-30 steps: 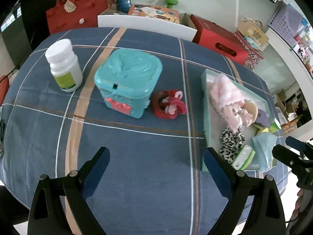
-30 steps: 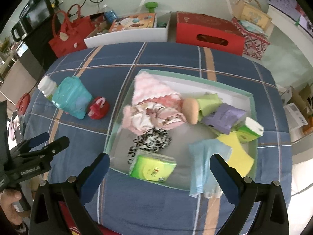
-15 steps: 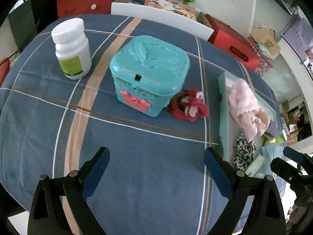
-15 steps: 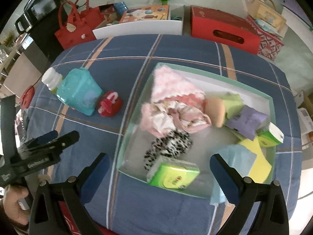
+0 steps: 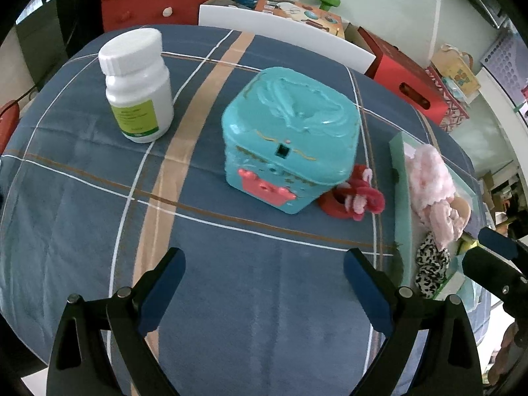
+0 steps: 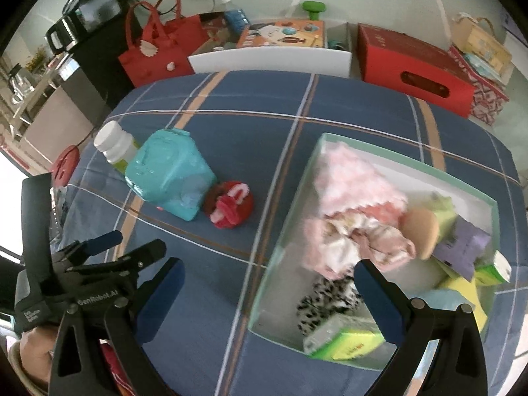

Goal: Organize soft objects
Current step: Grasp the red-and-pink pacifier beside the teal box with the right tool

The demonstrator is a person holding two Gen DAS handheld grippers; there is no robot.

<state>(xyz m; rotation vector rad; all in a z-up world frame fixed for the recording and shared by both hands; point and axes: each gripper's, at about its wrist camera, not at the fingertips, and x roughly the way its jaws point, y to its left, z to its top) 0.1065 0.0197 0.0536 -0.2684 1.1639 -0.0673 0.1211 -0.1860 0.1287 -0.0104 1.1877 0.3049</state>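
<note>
Both tongs are spread and hold nothing, and the red scrunchie, lying on the cloth between the teal box and the tray, sits up-right of the left gripper, the nearer one.

left tongs moved in toward teal box | right tongs shifted left off tray

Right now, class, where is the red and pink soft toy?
The red and pink soft toy lies on the blue cloth, against the teal box's right side, between it and the green tray.
</note>
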